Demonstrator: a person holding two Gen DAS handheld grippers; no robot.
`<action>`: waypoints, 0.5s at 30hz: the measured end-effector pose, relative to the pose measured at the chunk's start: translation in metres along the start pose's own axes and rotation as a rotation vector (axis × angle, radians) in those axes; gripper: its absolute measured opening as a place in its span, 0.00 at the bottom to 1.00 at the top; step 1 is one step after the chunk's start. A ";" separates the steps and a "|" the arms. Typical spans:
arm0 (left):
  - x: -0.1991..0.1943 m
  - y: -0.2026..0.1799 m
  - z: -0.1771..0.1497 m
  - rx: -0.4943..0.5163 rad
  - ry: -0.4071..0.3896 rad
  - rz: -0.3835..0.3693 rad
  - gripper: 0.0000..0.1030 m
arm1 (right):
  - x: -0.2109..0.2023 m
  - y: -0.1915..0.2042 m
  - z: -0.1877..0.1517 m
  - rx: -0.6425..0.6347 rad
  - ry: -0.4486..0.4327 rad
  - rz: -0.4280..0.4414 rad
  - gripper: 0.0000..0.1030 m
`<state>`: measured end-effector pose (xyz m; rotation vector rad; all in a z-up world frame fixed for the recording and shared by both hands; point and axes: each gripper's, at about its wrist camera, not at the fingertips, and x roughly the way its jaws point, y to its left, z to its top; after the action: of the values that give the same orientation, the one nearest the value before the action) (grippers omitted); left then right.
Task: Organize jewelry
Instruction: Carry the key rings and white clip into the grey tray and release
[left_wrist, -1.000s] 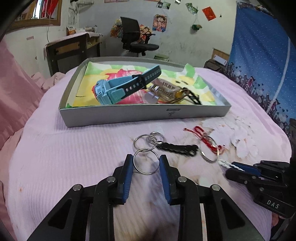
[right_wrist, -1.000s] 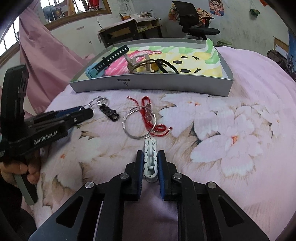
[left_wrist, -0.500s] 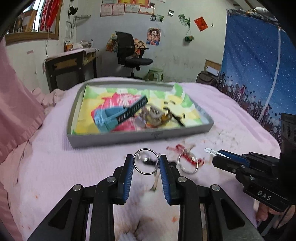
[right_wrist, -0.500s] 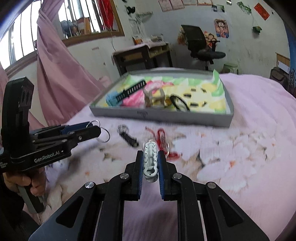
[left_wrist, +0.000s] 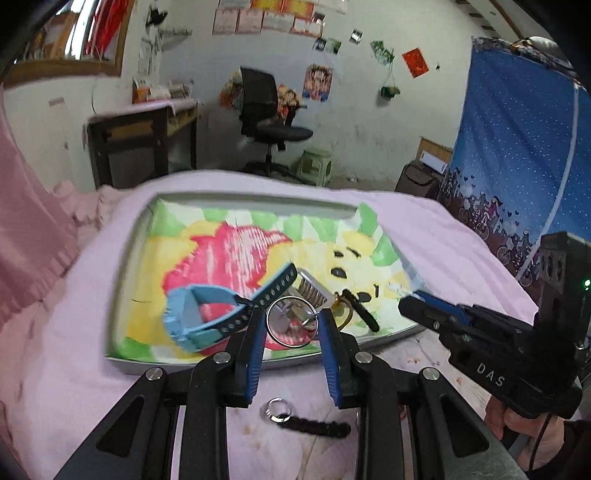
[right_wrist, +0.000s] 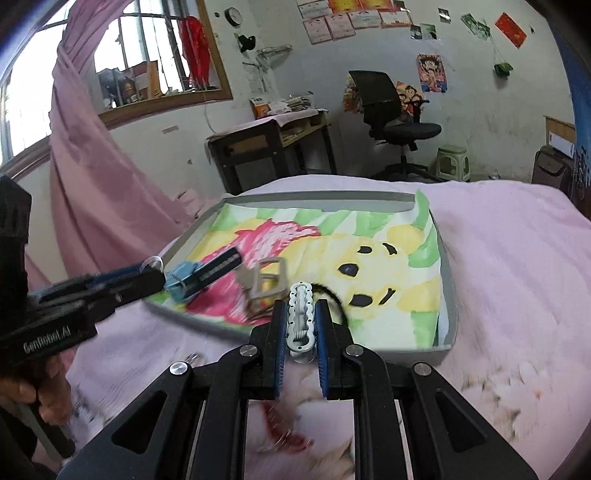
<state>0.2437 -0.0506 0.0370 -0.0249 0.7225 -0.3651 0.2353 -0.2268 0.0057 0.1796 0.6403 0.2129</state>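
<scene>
Plainly silver ring (left_wrist: 291, 325) (thin, round)

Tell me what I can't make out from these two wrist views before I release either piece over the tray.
- Left wrist view: the left gripper and its held metal ring cover part of the silver piece in the tray.
- Right wrist view: the white clip in the right gripper hides part of the black loop.
- Right wrist view: the red cord on the bed is motion-blurred and cut off by the gripper.
</scene>
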 end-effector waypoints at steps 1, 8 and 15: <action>0.008 0.001 0.000 -0.008 0.014 -0.001 0.26 | 0.006 -0.003 0.002 0.004 0.004 -0.004 0.13; 0.038 0.001 -0.006 -0.015 0.069 0.025 0.26 | 0.042 -0.015 0.002 0.037 0.072 -0.024 0.13; 0.053 0.002 -0.010 -0.016 0.133 0.066 0.26 | 0.059 -0.021 -0.007 0.050 0.136 -0.037 0.13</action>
<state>0.2745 -0.0655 -0.0055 0.0085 0.8560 -0.2999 0.2806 -0.2311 -0.0383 0.2028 0.7844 0.1745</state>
